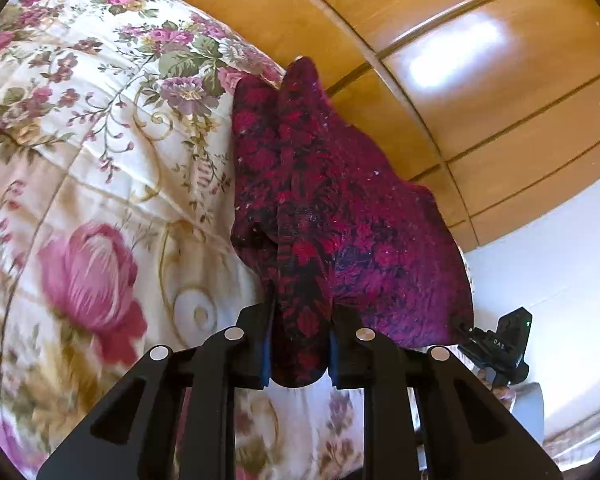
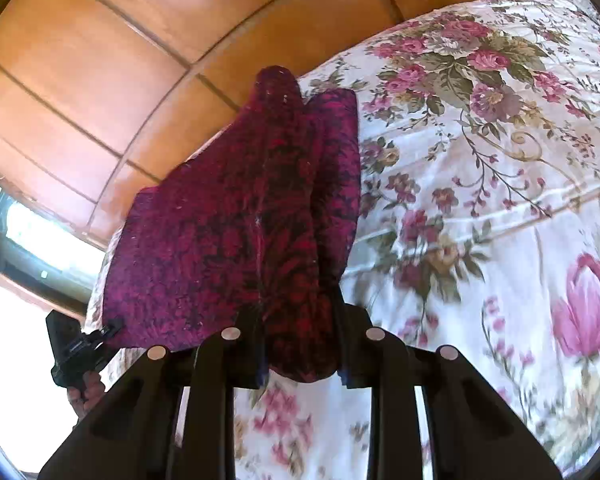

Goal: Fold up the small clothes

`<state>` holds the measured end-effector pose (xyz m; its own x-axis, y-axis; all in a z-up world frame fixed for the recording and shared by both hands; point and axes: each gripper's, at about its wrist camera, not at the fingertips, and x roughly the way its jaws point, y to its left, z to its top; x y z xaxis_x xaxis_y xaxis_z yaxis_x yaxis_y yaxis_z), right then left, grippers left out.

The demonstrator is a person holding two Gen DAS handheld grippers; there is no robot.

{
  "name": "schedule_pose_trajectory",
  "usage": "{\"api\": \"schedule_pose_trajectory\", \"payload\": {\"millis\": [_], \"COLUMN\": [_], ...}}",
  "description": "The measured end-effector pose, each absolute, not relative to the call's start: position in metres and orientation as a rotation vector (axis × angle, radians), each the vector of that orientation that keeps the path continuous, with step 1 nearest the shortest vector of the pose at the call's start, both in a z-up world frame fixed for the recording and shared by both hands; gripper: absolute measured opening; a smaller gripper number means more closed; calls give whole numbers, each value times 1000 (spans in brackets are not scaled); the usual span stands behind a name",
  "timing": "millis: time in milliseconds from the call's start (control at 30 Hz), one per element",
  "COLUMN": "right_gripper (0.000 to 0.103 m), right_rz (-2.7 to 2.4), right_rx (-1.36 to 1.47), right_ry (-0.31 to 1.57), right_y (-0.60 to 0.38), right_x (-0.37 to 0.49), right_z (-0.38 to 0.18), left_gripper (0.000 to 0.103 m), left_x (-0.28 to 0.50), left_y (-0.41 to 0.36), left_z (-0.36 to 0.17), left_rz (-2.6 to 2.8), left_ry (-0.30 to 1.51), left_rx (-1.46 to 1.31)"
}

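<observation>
A: What are the claws doing?

B: The left gripper (image 1: 299,354) is clamped on one corner of the crimson-and-black patterned knit garment (image 1: 332,216); the right gripper (image 2: 300,350) pinches the opposite corner.

A: Any writing?

B: "DAS" in white on the right gripper's black body, seen from the left wrist.

A: How does the garment lie?

B: Stretched between both grippers, hanging above the cream floral quilt (image 1: 100,168), its length trailing away towards the glossy wooden wardrobe (image 1: 480,80).

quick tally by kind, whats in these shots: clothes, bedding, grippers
clothes: 1, a red-and-dark patterned garment
bedding: 1, a floral bedspread
grippers: 2, left gripper and right gripper, each clamped on the garment
total: 4
</observation>
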<state>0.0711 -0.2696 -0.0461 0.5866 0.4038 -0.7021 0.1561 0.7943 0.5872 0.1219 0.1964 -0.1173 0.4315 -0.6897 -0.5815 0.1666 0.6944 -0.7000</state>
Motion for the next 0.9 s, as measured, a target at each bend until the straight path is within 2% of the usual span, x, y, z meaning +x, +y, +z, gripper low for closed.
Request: {"api": "schedule_pose_trajectory", "payload": {"millis": [167,267,333,400,467,533,600,700,800,867,900], "right_gripper": [23,24,29,40,48,49,56,65,66,67,67], "right_rz": [199,196,187,166,119,115,127,145,142,112,97], "right_rx": [643,634,629,636,607,573,527,439,354,307,289], "right_ry": [998,1045,1076,1068,994,926,881,883,940,955,953], "right_y": [-264,-260,-260,-268,-277,-277,-266,-239,-212,-204,-203], "right_x": [16,-7,-15,-16,-10,2,20,55,87,101,103], "right_z": [-41,-46,-47,-40,-20,-1,15,18,4,-4,-7], "left_gripper": [19,22,40,48,49,49,49,49,49,35,18], "left_x": [70,43,36,33,42,56,73,105,137,150,158], "left_y": [202,201,204,215,225,226,224,208,189,179,171], "left_z": [-112,-114,-112,-104,-92,-83,-78,-75,-79,-81,-83], "left_rz": [-612,-614,-573,-552,-518,-487,-474,-465,-468,-455,-431], "left_ry": [1017,1052,1058,1021,963,931,925,932,953,972,982], "left_rx": [-567,-504,-466,-477,-498,-479,-475,-448,-456,-442,-403]}}
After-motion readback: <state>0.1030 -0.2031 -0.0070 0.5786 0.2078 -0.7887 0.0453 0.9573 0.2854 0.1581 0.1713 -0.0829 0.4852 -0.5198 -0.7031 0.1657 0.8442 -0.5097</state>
